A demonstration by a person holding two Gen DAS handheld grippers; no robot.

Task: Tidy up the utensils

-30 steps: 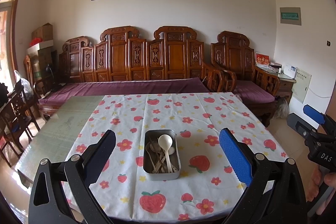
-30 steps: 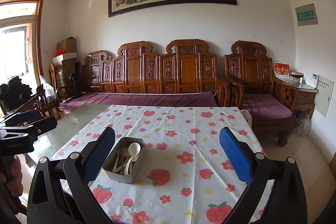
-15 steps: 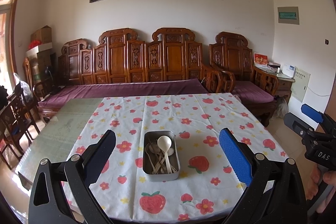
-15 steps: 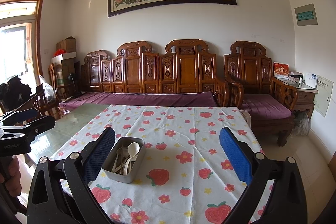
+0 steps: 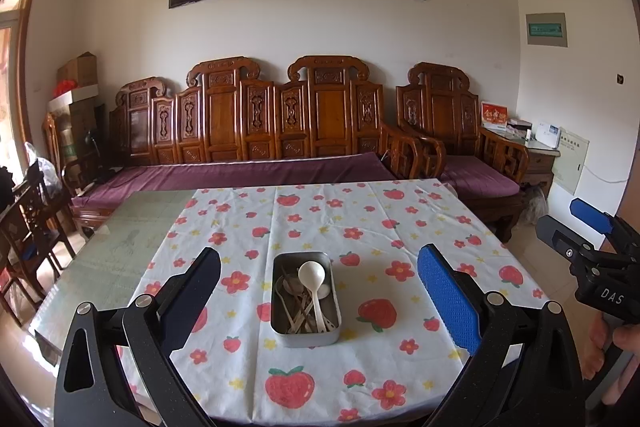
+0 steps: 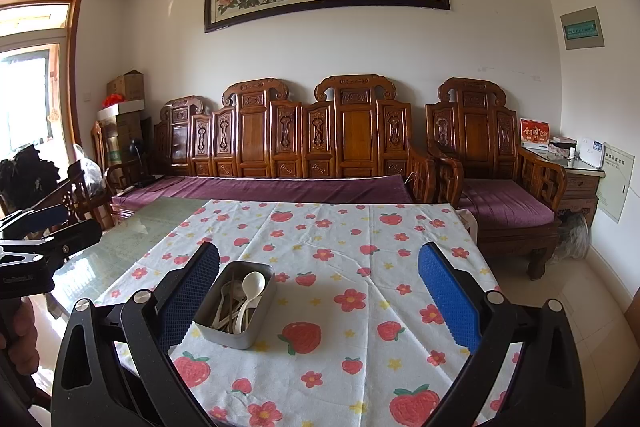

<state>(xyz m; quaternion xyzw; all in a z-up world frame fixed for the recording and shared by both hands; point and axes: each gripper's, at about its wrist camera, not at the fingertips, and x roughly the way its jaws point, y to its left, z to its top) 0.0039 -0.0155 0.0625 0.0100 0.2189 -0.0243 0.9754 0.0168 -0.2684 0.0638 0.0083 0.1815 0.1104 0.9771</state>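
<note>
A rectangular metal tin (image 5: pixel 305 337) (image 6: pixel 224 333) sits on the strawberry-print tablecloth (image 5: pixel 360 227) (image 6: pixel 360 307) near the table's front edge. In it lie a white plastic spoon (image 5: pixel 313 277) (image 6: pixel 251 287) and several metal utensils. My left gripper (image 5: pixel 319 297) hangs open above the near edge, the tin between its fingers' lines of sight but well ahead of them. My right gripper (image 6: pixel 319 297) is open too, with the tin close to its left finger (image 6: pixel 188 295). Neither holds anything. Each gripper shows at the edge of the other's view.
The cloth covers the right part of a glass-topped table (image 5: pixel 120 247). Behind it stands a carved wooden sofa with purple cushions (image 5: pixel 248 171), an armchair (image 5: pixel 460 155) and a side table (image 5: pixel 536 147). Wooden chairs (image 5: pixel 28 227) stand at the left. A hand (image 5: pixel 616 343) holds the right gripper.
Both views have drifted slightly back and up; the tin sits a little lower in frame. Both grippers stay open and nothing was picked up.
</note>
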